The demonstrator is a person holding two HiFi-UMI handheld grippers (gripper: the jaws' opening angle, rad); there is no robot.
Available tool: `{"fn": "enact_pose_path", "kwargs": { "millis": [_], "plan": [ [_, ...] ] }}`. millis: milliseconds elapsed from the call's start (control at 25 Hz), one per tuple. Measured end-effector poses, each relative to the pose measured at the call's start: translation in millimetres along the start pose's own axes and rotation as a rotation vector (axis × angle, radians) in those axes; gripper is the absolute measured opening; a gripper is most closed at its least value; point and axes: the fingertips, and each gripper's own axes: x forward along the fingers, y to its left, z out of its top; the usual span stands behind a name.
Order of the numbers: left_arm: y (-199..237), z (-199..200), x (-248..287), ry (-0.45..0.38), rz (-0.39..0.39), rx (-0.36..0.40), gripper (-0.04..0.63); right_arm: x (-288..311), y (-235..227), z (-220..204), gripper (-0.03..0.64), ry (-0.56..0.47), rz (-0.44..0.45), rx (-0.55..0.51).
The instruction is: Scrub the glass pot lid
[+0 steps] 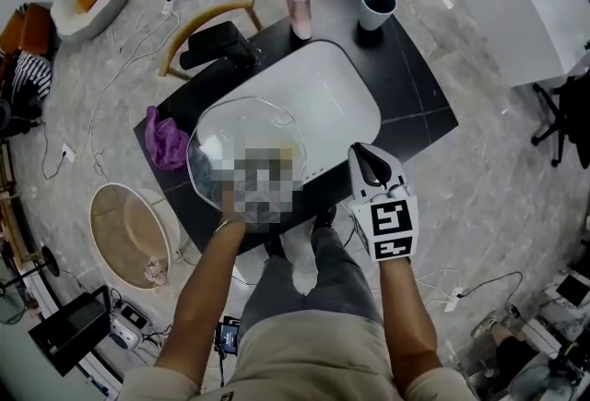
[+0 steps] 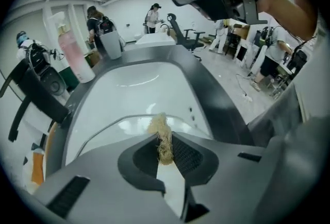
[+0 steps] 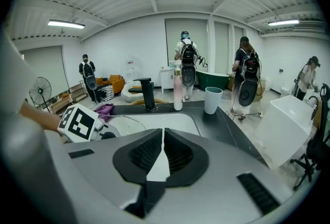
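The glass pot lid (image 1: 232, 134) is held tilted over the front left of the white sink (image 1: 346, 90); its rim (image 2: 110, 125) curves just ahead of my left gripper. The left gripper (image 2: 164, 141) is shut on a straw-coloured fibre scrubber (image 2: 161, 130), which presses at the lid's near edge. In the head view the left gripper is mostly hidden by a mosaic patch; only the scrubber (image 1: 287, 153) peeks out. My right gripper (image 1: 372, 171) hovers over the table's front edge, right of the lid, shut with nothing in it (image 3: 161, 158).
On the black table (image 1: 419, 113) stand a pink soap bottle (image 1: 299, 7), a grey cup (image 1: 377, 6) and a black faucet (image 1: 218, 47). A purple cloth (image 1: 164, 139) lies at the left end. A white box (image 1: 535, 17) and a round beige basket (image 1: 129, 233) sit on the floor.
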Motion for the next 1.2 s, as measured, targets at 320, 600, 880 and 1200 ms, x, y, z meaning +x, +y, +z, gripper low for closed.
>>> {"fn": "enact_pose_path", "kwargs": {
  "millis": [320, 600, 880, 1200],
  "plan": [
    [-32, 30, -2, -0.033, -0.067, 0.049, 0.051, 0, 3, -1, 0.028, 0.001, 0.001, 0.005],
    [-23, 22, -9, -0.036, -0.060, 0.036, 0.051, 2, 7, 0, 0.028, 0.001, 0.007, -0.001],
    [9, -25, -18, 0.038, 0.008, 0.002, 0.051, 7, 11, -3, 0.028, 0.010, 0.016, -0.008],
    [110, -123, -67, 0.244, 0.215, -0.052, 0.049, 9, 10, -6, 0.028, 0.020, 0.016, -0.007]
  ]
}}
